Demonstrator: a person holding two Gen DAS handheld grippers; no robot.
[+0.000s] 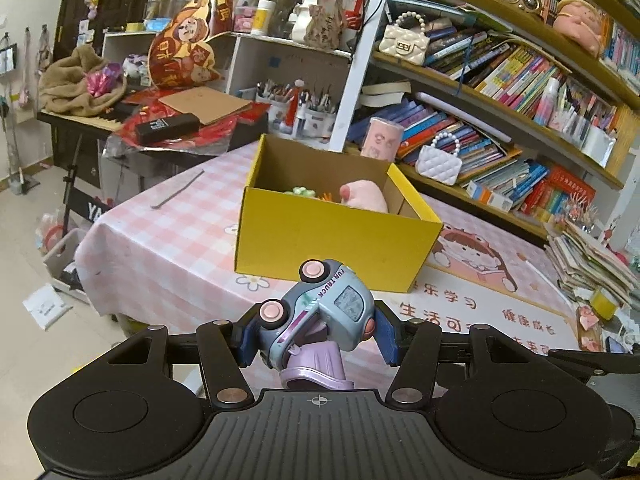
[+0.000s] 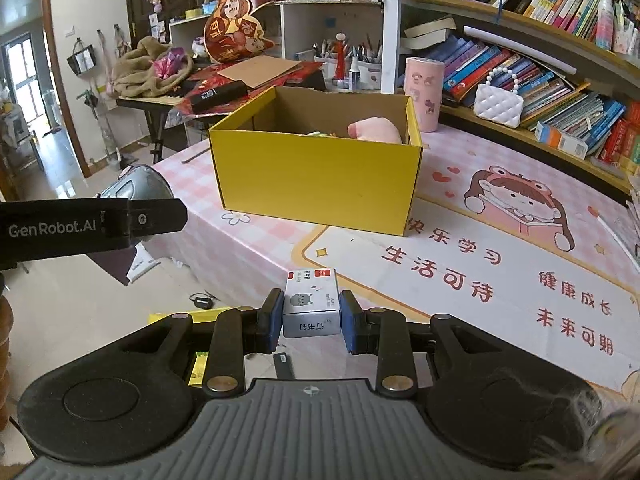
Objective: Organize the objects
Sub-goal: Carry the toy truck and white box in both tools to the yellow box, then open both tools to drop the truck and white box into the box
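1. Left gripper [image 1: 316, 334]: 2 blue pads pinch 1 small grey-blue plastic toy truck w/ pink wheels [image 1: 320, 312]; truck is tipped on its side, purple rear part pointing down toward the camera. It's held above the near edge of the pink checked tablecloth [image 1: 168, 248], in front of the box.
2. Right gripper [image 2: 311, 322]: 2 blue pads pressed on either side of 1 small white cardboard staple box w/ cat drawing [image 2: 311, 308], held just above the table's near edge.
3. 1 open yellow cardboard box [image 1: 332, 236] sits on the tablecloth, beyond both grippers.
4. Inside the box: 1 pink plush toy [image 1: 366, 198] at the right side, plus small green and orange bits beside it, too hidden to count.
5. Behind the box: 1 pink printed cylinder [image 2: 424, 92] upright, and 1 white quilted purse w/ bead handle [image 2: 498, 102] on the bookshelf.
6. In the right wrist view, the left gripper's arm enters from the left w/ the truck's grey body just behind it.
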